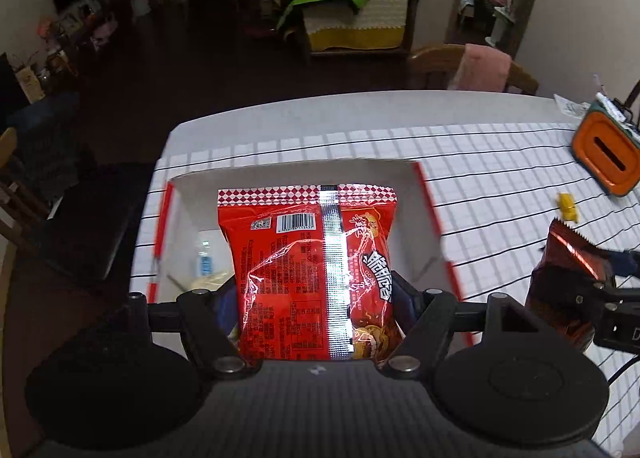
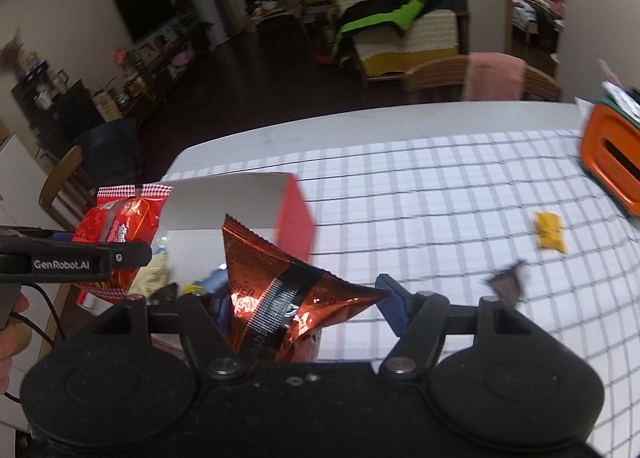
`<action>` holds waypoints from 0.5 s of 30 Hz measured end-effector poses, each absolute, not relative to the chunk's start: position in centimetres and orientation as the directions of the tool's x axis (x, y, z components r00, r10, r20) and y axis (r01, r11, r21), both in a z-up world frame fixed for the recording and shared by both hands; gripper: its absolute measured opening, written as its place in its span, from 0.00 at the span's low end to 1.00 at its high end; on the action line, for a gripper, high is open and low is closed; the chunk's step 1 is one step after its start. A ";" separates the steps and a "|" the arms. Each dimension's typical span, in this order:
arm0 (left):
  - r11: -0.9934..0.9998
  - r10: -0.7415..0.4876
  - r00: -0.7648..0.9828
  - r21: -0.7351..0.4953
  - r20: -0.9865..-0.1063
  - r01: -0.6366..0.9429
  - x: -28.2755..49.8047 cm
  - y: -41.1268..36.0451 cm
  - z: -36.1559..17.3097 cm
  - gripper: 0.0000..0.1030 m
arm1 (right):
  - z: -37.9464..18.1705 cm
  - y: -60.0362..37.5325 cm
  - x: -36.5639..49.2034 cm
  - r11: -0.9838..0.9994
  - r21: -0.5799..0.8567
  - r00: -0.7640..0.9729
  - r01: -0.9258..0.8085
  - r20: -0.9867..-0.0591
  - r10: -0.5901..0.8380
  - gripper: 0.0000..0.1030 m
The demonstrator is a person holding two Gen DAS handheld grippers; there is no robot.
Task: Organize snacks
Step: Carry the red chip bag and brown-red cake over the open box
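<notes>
While both packets hang over the tabletop (image 2: 440, 185), the red noodle packet (image 1: 304, 270) is clamped upright in the left tool (image 1: 316, 298), directly above the open white box (image 1: 404, 193). The copper Oreo packet (image 2: 280, 290) is pinched in the right tool (image 2: 304, 306), beside the box's right wall, so the left hand is judged nearer.

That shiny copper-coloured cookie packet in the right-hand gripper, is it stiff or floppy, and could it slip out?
The cookie packet looks floppy: its foil is creased and bent where the right gripper pinches it. It is probably light, since it keeps its shape when held by one part. The glossy foil may be slippery, so a loose grip could let it slide.
</notes>
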State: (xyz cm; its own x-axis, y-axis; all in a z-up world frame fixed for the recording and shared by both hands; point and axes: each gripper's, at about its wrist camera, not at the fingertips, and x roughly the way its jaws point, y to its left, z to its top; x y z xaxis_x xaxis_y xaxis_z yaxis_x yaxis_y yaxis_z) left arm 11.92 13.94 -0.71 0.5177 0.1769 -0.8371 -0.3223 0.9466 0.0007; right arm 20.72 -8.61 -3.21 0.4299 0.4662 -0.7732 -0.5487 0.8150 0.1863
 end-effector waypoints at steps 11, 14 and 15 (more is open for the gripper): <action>0.942 0.179 0.452 0.019 -0.874 -0.336 11.3 19.9 -5.5 0.70 | -7.6 0.9 22.6 0.786 0.124 0.372 -0.605 -0.830 0.417 0.66; 0.944 0.185 0.443 0.034 -0.877 -0.328 11.4 20.1 -6.7 0.70 | -8.9 2.5 22.6 0.772 0.116 0.341 -0.625 -0.849 0.404 0.66; 0.945 0.178 0.438 0.029 -0.881 -0.326 11.3 20.2 -7.1 0.70 | -9.3 2.9 22.6 0.769 0.114 0.329 -0.630 -0.857 0.396 0.66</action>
State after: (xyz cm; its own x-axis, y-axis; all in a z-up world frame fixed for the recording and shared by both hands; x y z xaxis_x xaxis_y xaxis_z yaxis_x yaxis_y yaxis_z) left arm 11.34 20.22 -7.08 0.4376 0.1781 -0.8814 -0.3258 0.9450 0.0292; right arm 22.59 2.89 -9.28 0.3292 0.3965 -0.8570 -0.6295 0.7686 0.1138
